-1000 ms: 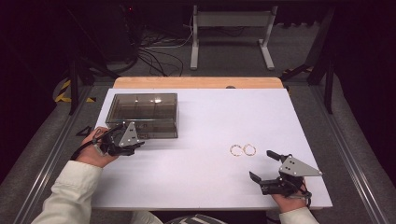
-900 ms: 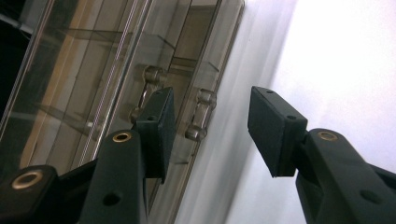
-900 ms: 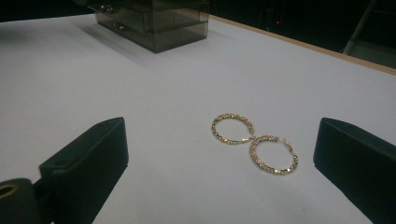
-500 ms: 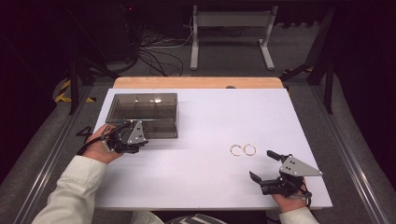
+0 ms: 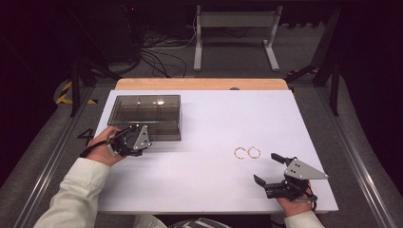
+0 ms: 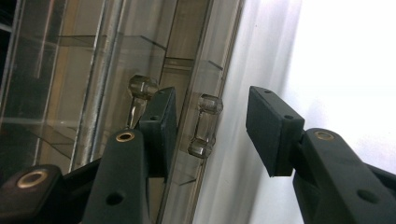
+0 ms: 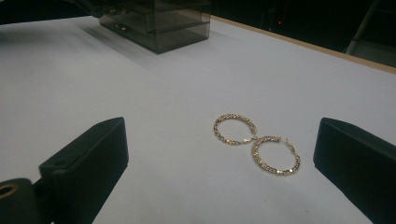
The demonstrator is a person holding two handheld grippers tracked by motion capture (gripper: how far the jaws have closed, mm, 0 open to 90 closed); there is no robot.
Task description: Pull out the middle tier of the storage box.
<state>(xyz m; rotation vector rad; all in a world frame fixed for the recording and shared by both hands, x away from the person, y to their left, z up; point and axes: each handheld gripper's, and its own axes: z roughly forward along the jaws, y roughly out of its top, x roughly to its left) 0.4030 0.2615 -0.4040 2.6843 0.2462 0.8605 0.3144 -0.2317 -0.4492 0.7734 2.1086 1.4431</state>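
Reaching for a clear knob [image 6: 204, 126] on the front of a smoked acrylic drawer box [image 5: 147, 115] at the back left of the white bench [image 5: 209, 185].
Left gripper [image 5: 142, 138] released, pads set either side of the knob without pressing it, a second knob [image 6: 141, 91] just behind one pad. Right gripper [image 5: 267, 169] wide open and empty near the front right edge, resting short of two gold hoop earrings [image 7: 257, 143] lying touching each other, well apart from the box.
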